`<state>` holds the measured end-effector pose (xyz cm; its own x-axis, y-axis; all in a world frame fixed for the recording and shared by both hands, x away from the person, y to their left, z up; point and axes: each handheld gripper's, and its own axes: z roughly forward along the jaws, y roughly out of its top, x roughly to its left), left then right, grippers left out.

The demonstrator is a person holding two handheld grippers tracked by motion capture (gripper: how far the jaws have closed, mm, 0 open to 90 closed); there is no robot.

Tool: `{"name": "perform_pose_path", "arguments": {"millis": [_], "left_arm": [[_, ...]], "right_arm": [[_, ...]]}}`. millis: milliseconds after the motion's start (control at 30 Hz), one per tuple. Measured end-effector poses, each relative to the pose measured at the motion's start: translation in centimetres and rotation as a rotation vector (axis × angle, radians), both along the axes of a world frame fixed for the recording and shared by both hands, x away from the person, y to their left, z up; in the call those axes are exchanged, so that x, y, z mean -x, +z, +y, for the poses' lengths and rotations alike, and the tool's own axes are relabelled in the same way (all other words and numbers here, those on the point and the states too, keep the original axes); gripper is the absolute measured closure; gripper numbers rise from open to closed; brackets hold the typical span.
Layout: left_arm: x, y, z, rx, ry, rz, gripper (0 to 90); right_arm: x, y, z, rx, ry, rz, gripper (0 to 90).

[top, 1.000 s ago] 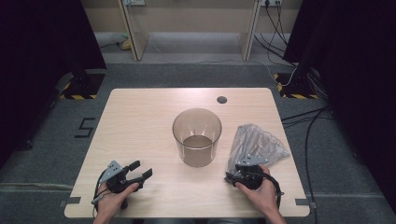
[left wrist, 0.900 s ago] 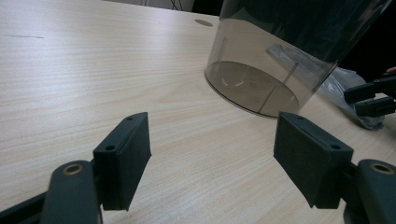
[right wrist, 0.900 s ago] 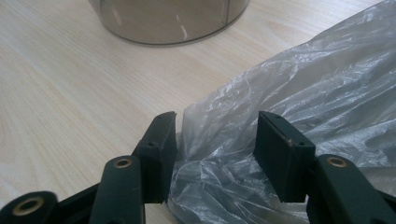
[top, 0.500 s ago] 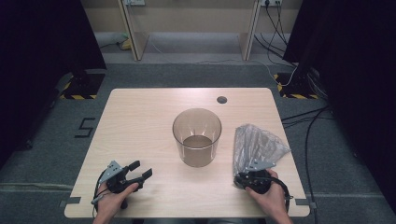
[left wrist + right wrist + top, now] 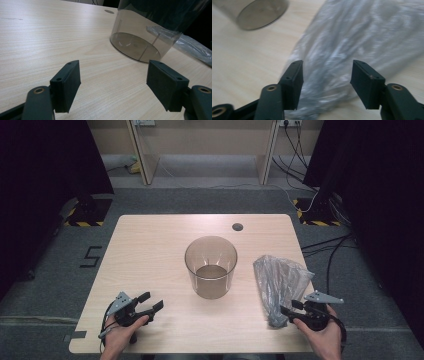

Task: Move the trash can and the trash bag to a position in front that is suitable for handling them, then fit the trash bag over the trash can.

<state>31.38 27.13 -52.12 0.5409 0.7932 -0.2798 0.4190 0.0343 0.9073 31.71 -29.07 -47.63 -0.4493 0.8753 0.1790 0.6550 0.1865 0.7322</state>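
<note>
Right gripper (image 5: 286,312) at lower right of high view, jaws just opened wide, straddling near end of crumpled plastic bag (image 5: 279,282) without pressing. Bag's long axis running up-frame from jaws. Left gripper (image 5: 151,301) open, empty, well apart.

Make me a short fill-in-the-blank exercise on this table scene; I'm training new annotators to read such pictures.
1. The see-through round container stands ____ on the wooden table.
2. The crumpled clear plastic bag lies beside the container, on the side of the person's ____ hand.
3. The right tool points at the bag with its jaws ____, their pads not pressing on it.
4. The left tool holds ____ between its open jaws.

Missing words: upright; right; open; nothing
</note>
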Motion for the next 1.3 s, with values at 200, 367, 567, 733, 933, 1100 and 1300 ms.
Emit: {"name": "perform_pose_path", "arguments": {"millis": [200, 367, 567, 733, 933, 1100, 1300], "left_arm": [[-0.4, 0.0, -0.1, 0.006, 0.009, 0.011, 26.2], [-0.2, 0.0, 0.1, 0.016, 0.016, 0.009, 26.2], [-0.1, 0.0, 0.0, 0.007, 0.01, 0.005, 26.4], [-0.3, 0.0, -0.2, 0.005, 0.003, 0.007, 26.5], [-0.5, 0.0, -0.3, 0.004, -0.003, 0.004, 26.6], [-0.4, 0.0, -0.3, 0.004, -0.011, -0.003, 26.6], [-0.1, 0.0, -0.4, 0.002, -0.017, -0.006, 26.6]], "right_arm": [[-0.6, 0.1, -1.9, -0.028, -0.107, -0.002, 29.8], [-0.9, 0.0, -2.5, -0.047, -0.129, -0.028, 30.1], [-1.3, -0.2, -2.3, -0.039, -0.141, -0.02, 31.1], [-2.2, -0.9, -2.5, -0.022, -0.18, 0.022, 31.3], [-3.8, -0.8, -2.4, 0.003, -0.206, 0.029, 29.9], [-4.8, -1.2, -2.0, 0.035, -0.222, 0.043, 28.3], [-5.8, -2.5, -1.1, 0.098, -0.231, 0.079, 25.9]]}}
